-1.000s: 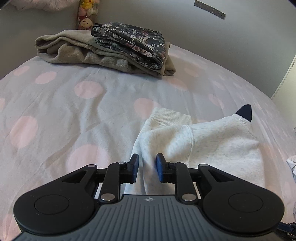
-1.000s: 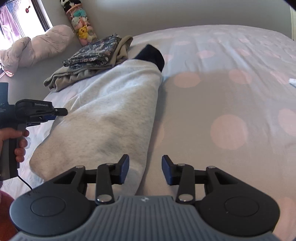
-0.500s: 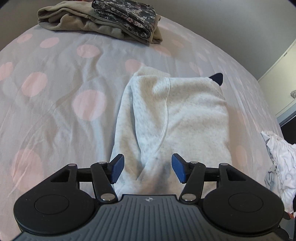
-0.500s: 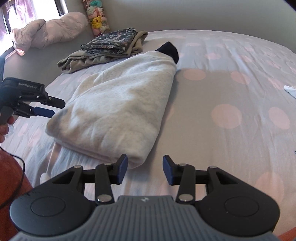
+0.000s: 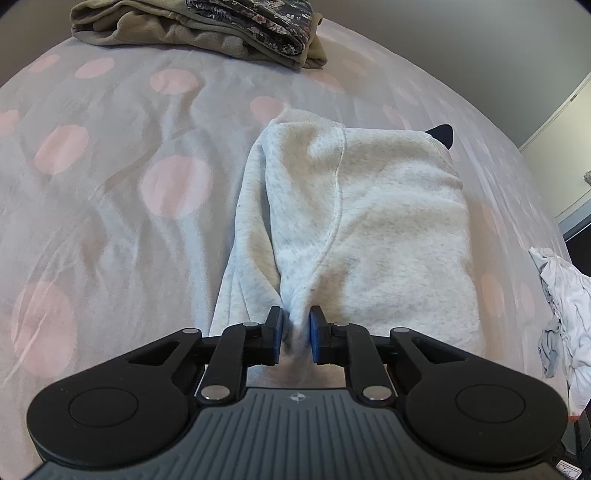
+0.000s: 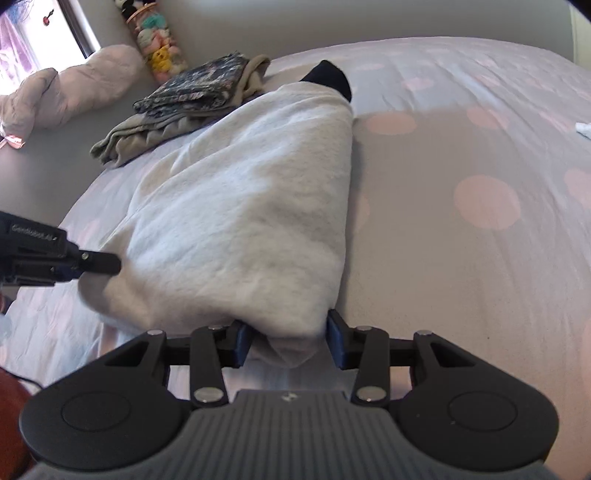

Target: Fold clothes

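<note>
A light grey sweatshirt [image 5: 369, 221] lies folded lengthwise on the pink-dotted bed sheet [image 5: 110, 184], with a dark navy part [image 5: 441, 133] poking out at its far end. My left gripper [image 5: 295, 334] is closing, and its blue pads pinch a bunched fold of the garment's near edge. In the right wrist view, my right gripper [image 6: 290, 341] is closing on the near right corner of the sweatshirt [image 6: 251, 206], and the fabric fills the gap between its pads. The left gripper [image 6: 99, 262] shows there against the garment's left corner.
A folded pile of an olive garment [image 5: 166, 33] and a floral one [image 6: 199, 85] sits at the far side of the bed. Crumpled white clothes [image 5: 561, 295] lie at the right edge. A pillow [image 6: 62, 88] and plush toys [image 6: 159, 48] stand by the wall.
The left gripper opened wide, then closed on the near edge of the sweatshirt. The right gripper moved forward and down until the garment's corner sat between its jaws.
</note>
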Demonstrator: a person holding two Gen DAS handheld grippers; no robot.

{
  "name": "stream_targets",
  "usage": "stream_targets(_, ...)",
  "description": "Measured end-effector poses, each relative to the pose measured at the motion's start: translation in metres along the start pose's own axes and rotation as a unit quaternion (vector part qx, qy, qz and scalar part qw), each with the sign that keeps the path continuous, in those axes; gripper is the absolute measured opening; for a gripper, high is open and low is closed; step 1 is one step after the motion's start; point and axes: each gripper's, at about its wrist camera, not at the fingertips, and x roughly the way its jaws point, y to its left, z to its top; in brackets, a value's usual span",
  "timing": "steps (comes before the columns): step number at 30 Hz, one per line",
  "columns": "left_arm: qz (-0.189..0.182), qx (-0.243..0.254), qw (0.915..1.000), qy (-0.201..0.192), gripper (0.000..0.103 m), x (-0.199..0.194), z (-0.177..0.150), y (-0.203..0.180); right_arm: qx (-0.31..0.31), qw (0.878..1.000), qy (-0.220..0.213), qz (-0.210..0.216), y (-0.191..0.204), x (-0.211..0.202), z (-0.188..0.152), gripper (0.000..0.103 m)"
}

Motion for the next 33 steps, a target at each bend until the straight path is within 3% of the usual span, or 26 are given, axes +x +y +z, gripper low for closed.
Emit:
stream_targets(2, 0.003, -0.001, 1.0000, 0.000, 0.013, 0.001, 0.000, 0.000, -0.015, 1.000, 0.003, -0.015, 0.002, -0.003, -0.002, 0.015)
stream_targets(5, -0.001, -0.013, 0.9999, 0.000, 0.013, 0.000, 0.000, 0.004, -0.024, 0.999, 0.015, -0.026, -0.003, -0.008, -0.003, 0.009)
stream_targets(18, 0.002, -0.035, 0.9994, 0.006, 0.013, 0.003, 0.003, 0.013, -0.012, 0.998, 0.052, -0.033, -0.013, -0.010, -0.010, 0.008)
stream_targets(20, 0.004, -0.043, 0.9991, 0.002, 0.018, 0.000, 0.003, 0.016, -0.013, 0.998, 0.056, -0.036, -0.015, -0.015, -0.012, 0.000)
stream_targets(24, 0.023, -0.074, 0.9967, -0.024, 0.029, -0.021, 0.000, 0.028, -0.010, 0.998, 0.046, -0.033, -0.020, -0.032, -0.013, 0.000)
stream_targets(27, 0.033, -0.090, 0.9941, -0.051, 0.030, -0.041, 0.001, 0.034, -0.014, 0.999, 0.022, -0.033, -0.022, -0.050, -0.007, 0.007)
stream_targets(28, 0.025, -0.096, 0.9931, -0.063, 0.036, -0.047, 0.002, 0.037, -0.011, 0.999, 0.014, -0.031, -0.024, -0.054, -0.004, 0.010)
stream_targets(29, -0.006, -0.106, 0.9913, -0.078, 0.053, -0.053, 0.004, 0.040, -0.006, 1.000, 0.007, -0.028, -0.027, -0.057, 0.000, 0.017)
stream_targets(30, -0.030, -0.111, 0.9893, -0.089, 0.060, -0.056, 0.007, 0.042, 0.001, 1.000, 0.000, -0.023, -0.030, -0.058, 0.006, 0.024)
stream_targets(31, -0.046, -0.112, 0.9878, -0.098, 0.065, -0.058, 0.011, 0.042, 0.008, 1.000, -0.007, -0.019, -0.032, -0.060, 0.013, 0.040)
stream_targets(33, -0.061, -0.104, 0.9868, -0.108, 0.067, -0.055, 0.022, 0.039, 0.022, 1.000, -0.016, -0.006, -0.036, -0.059, 0.026, 0.046)
